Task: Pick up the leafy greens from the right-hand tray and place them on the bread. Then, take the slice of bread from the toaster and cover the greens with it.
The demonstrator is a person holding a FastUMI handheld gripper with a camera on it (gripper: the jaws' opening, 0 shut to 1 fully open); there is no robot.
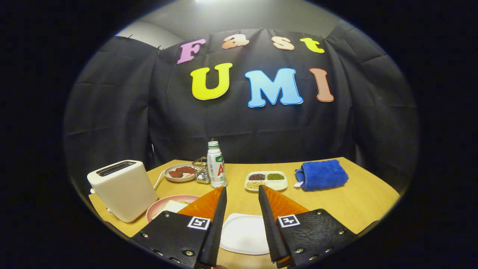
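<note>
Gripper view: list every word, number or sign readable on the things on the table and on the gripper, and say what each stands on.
No text can be read.
Bottle: label print too small and blurred to read.
Blue towel: white tag, too small to read.
Gripper, fingers open above the white tray: a square black-and-white code marker behind each finger, no words.
Toaster: no marking seen.

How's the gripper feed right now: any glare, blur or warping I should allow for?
Gripper view: strong fisheye warp, the table edge bows; light is even and soft, no glare on the white tray between the open jaws of the gripper; toaster and bottle are sharp; dimmer toward the rim.
</note>
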